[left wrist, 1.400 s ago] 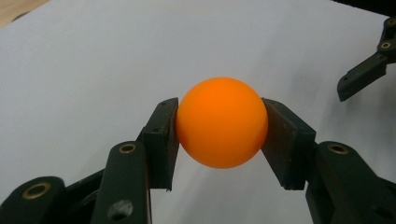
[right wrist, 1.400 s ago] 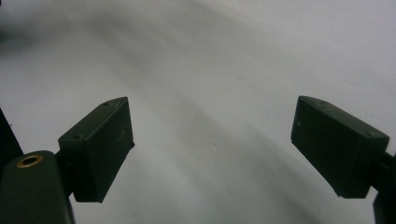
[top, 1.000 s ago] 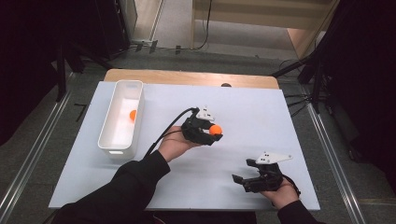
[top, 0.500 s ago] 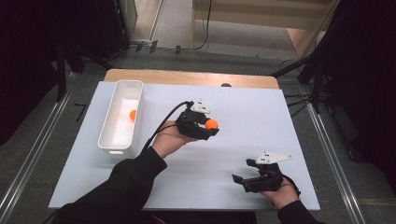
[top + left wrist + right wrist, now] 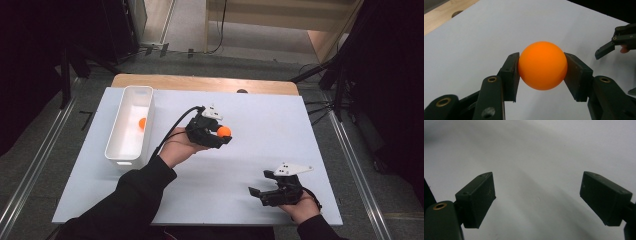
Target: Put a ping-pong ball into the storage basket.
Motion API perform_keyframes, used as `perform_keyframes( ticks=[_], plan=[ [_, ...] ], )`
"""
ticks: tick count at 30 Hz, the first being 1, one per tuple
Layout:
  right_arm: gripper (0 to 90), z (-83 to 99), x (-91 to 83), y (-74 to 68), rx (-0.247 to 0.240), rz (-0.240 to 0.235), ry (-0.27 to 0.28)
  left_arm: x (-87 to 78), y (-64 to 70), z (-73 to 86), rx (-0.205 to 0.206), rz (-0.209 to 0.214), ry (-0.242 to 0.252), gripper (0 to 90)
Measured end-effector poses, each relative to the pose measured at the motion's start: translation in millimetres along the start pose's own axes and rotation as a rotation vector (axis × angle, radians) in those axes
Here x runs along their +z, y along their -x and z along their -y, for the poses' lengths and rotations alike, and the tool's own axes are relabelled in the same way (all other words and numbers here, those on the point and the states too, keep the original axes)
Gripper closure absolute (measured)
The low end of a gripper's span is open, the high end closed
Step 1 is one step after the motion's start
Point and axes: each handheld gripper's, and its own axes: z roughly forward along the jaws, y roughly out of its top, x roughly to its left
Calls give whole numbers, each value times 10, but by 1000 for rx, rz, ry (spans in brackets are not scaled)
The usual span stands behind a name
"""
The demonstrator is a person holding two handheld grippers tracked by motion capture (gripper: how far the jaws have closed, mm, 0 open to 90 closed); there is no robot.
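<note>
Orange ball (image 5: 542, 65) sits clamped between the two black jaws of the left gripper (image 5: 541, 71), held a little above the white table (image 5: 260, 120) near its middle. In the high view the same ball (image 5: 224, 131) shows at the tip of the left gripper (image 5: 222, 135), whose cable curves back along the person's dark sleeve (image 5: 125, 200). A long white bin (image 5: 120, 150) stands lengthwise near the table's left edge, well apart from the held ball, and a second orange ball (image 5: 142, 123) lies inside it against the right wall. Toward the near right corner of the table, the right gripper (image 5: 256, 192) rests low in the person's hand, jaws spread wide and holding nothing; the right gripper view shows bare white table (image 5: 536, 157) between its two pads (image 5: 477, 195). A wooden strip (image 5: 200, 84) borders the table's far edge.
</note>
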Motion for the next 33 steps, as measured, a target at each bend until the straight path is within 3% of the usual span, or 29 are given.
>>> perform_keyframes(
  ticks=[8,33],
  plan=[
    [116,-2,3,2,-4,2,2,-29,-31,6,1,-8,-1,499],
    [116,-30,25,-4,-9,-4,-3,-166,-240,75,-52,-49,-8,499]
  ],
)
